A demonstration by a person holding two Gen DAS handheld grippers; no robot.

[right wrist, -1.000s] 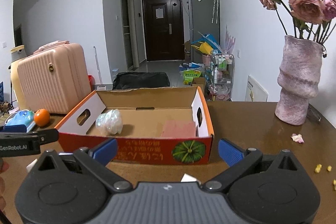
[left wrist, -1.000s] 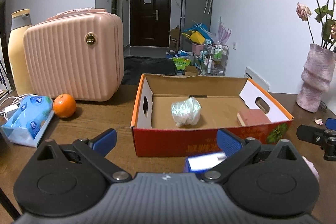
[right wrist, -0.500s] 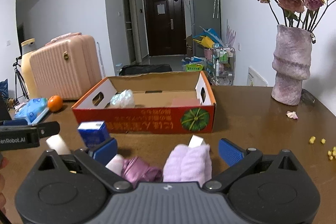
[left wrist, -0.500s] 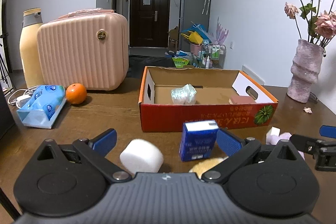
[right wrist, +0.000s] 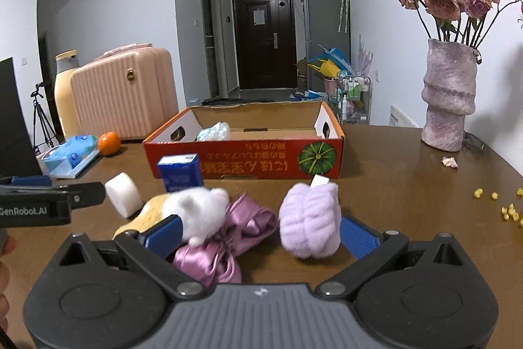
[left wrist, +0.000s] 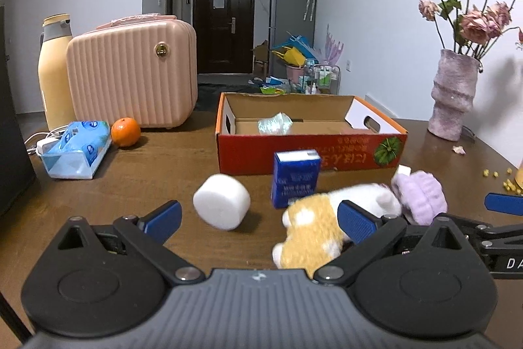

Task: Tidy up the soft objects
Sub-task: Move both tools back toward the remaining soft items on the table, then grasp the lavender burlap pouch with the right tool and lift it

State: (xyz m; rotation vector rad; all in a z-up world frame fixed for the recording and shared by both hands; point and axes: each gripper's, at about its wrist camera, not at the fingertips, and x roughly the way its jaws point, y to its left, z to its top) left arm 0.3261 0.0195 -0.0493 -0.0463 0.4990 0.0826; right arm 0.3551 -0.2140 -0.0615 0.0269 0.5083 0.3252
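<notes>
We take the lilac plush roll [right wrist: 309, 219] as the next soft thing: it stands on the counter [right wrist: 408, 172] just ahead of the right tongs [right wrist: 260, 234], inside the right finger, long axis running away from us toward the cardboard box [right wrist: 248, 161] beyond. Both tongs are open and hold nothing. The left tongs [left wrist: 260, 219] are nearer the orange-and-white plush toy [left wrist: 313, 228] at their right finger, with the white foam cylinder [left wrist: 222, 201] ahead between the fingers.

Fuzzy plush toy [right wrist: 193, 208], glossy satin cloth [right wrist: 225, 237], ribbed fleecy lilac towel [right wrist: 310, 218], matt foam roll [left wrist: 222, 201], printed cardboard box [right wrist: 261, 161], smooth dark wood surface [right wrist: 408, 185].
</notes>
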